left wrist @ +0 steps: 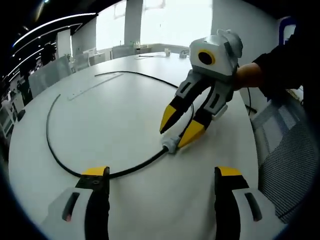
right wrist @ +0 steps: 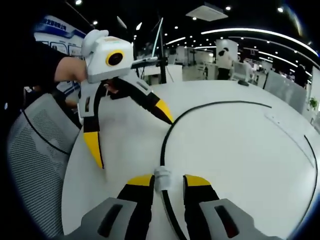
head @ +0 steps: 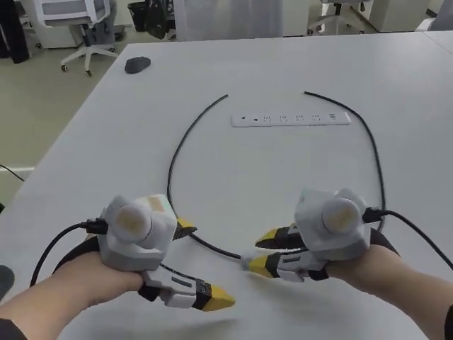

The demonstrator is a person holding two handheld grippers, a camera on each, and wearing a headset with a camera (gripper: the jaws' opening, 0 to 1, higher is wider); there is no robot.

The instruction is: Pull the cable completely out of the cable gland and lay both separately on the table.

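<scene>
"Which step?"
"Getting hold, I'd say: right gripper [head: 253, 255] fingers sit apart around the cable gland [right wrist: 162, 179] on the worktop [head: 283, 64], not pinching; left gripper [left wrist: 161, 171] fingers gape over the cable [head: 173, 152]."
"Next?"
"Close both, then pull apart."

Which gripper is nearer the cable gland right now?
Right. The right gripper has the cable gland between its open jaws; the left gripper sits farther along the cable, open.

Overhead; opposed close-ups, cable [head: 170, 170] between
</scene>
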